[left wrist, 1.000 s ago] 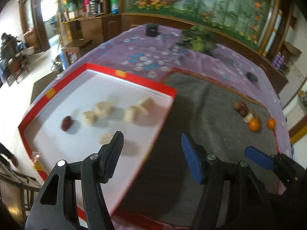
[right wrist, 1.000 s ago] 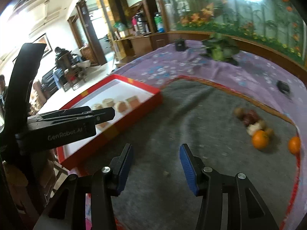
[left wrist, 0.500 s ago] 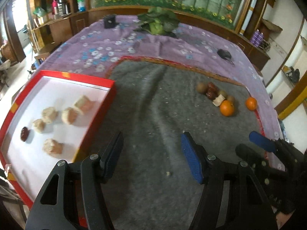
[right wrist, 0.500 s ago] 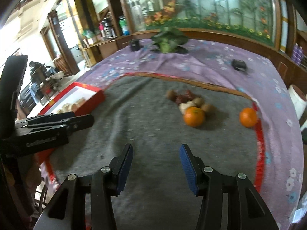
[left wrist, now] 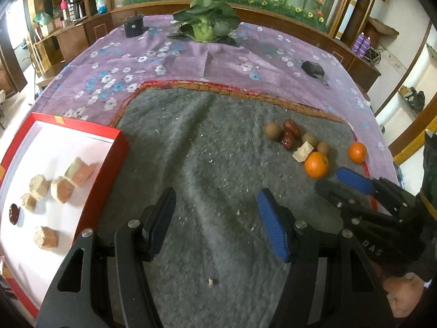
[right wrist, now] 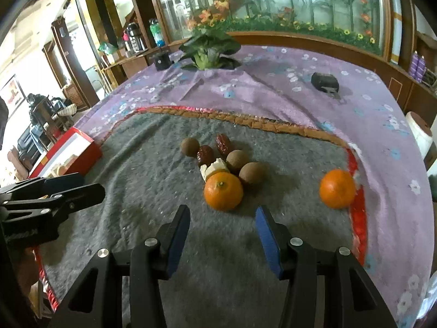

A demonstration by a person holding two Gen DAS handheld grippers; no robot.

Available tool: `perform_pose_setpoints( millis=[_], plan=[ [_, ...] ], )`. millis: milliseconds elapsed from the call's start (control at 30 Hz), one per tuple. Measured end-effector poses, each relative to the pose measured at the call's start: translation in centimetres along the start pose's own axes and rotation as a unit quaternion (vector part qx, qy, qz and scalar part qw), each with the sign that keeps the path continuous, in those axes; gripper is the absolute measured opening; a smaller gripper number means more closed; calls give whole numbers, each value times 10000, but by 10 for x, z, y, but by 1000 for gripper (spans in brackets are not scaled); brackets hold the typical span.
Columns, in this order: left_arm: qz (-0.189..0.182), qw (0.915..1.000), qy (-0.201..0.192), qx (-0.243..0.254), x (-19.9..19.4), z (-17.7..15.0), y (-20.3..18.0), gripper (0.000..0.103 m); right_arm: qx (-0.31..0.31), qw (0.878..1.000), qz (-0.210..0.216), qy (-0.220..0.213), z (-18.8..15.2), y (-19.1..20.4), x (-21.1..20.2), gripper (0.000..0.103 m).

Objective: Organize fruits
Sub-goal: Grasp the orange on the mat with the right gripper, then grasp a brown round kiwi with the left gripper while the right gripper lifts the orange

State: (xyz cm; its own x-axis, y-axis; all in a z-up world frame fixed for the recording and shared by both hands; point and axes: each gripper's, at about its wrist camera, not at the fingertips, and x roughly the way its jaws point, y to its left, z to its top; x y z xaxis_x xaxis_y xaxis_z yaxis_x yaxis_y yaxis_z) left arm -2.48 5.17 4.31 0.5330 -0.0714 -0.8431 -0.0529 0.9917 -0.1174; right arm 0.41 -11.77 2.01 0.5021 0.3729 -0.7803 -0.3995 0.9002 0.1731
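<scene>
Both tongs spread, empty: left gripper (left wrist: 215, 221) over grey mat (left wrist: 207, 147); right gripper (right wrist: 222, 232) near orange (right wrist: 223, 190).

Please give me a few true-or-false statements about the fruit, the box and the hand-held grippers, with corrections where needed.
1. Two round oranges lie on the grey felt mat, the nearer orange against the fruit cluster, the other orange apart. True.
2. The right hand-held gripper grips an orange. False: its jaws are open and hold nothing.
3. The red-rimmed white box holds pale cake pieces. True.
4. The left hand-held gripper holds a red date. False: it is empty.
</scene>
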Motion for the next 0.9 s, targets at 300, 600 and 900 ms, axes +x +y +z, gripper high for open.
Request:
perform_pose_setpoints(
  millis=[300,600,900],
  plan=[
    [-35,10000,57,-13,13,16,-5,63,24,9999,-109,53,14,-3,24,34],
    [-234,9996,134,-130,31,46,-21,63,160,9996,-142,-182,-1,-19,-9,33],
    [-250,9978,410,-460,61,69,-34,63,256,9996,33,-101,-6,-25,-6,33]
  ],
)
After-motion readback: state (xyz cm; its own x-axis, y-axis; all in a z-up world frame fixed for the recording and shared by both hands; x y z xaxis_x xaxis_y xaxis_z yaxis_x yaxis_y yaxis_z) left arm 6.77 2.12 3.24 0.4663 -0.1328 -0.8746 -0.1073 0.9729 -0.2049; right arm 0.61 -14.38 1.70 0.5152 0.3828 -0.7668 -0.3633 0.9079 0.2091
